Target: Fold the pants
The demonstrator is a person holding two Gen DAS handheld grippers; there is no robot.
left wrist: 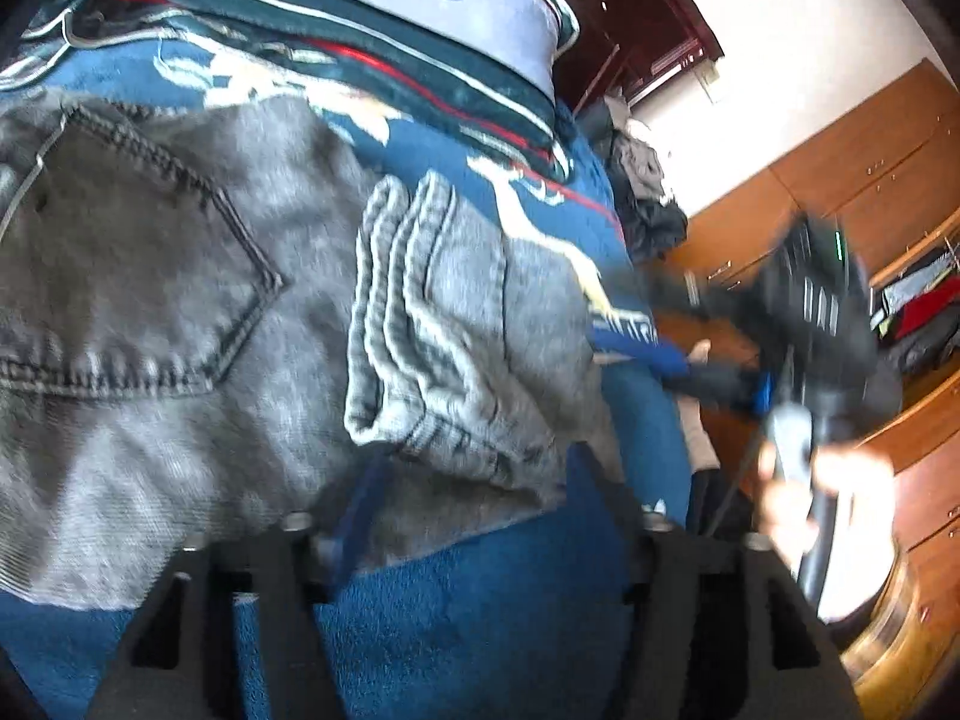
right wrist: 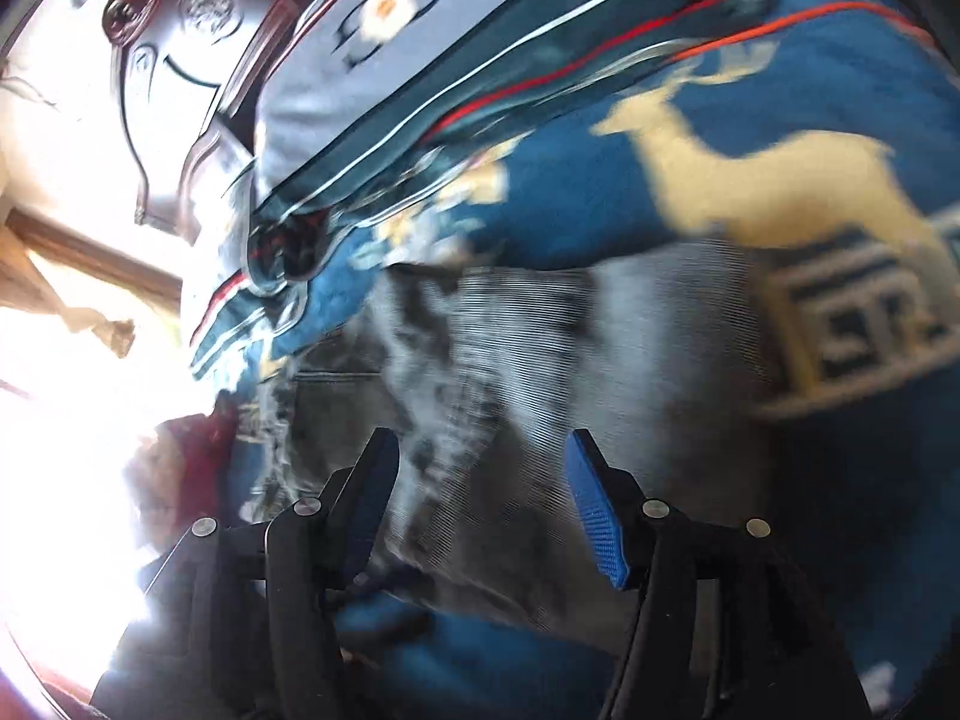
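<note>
Grey denim pants (left wrist: pixel 198 312) lie folded on a blue blanket (left wrist: pixel 480 630) with a deer pattern; a back pocket shows at left and the leg hems are stacked on top near the middle. My left gripper (left wrist: pixel 474 468) is open, its fingers spread at the near edge of the pants, holding nothing. The right gripper (left wrist: pixel 636 354) shows at the right of the left wrist view, blurred, off the bed's side. In the right wrist view the right gripper (right wrist: pixel 480 468) is open over the grey denim (right wrist: pixel 570 372), empty.
A striped pillow (left wrist: pixel 420 6) lies at the head of the bed by a dark carved headboard (right wrist: pixel 174 66). Wooden cabinets (left wrist: pixel 840 180) and a pile of clothes (left wrist: pixel 648 192) stand beyond the bed's right side. A bright window is at the left in the right wrist view.
</note>
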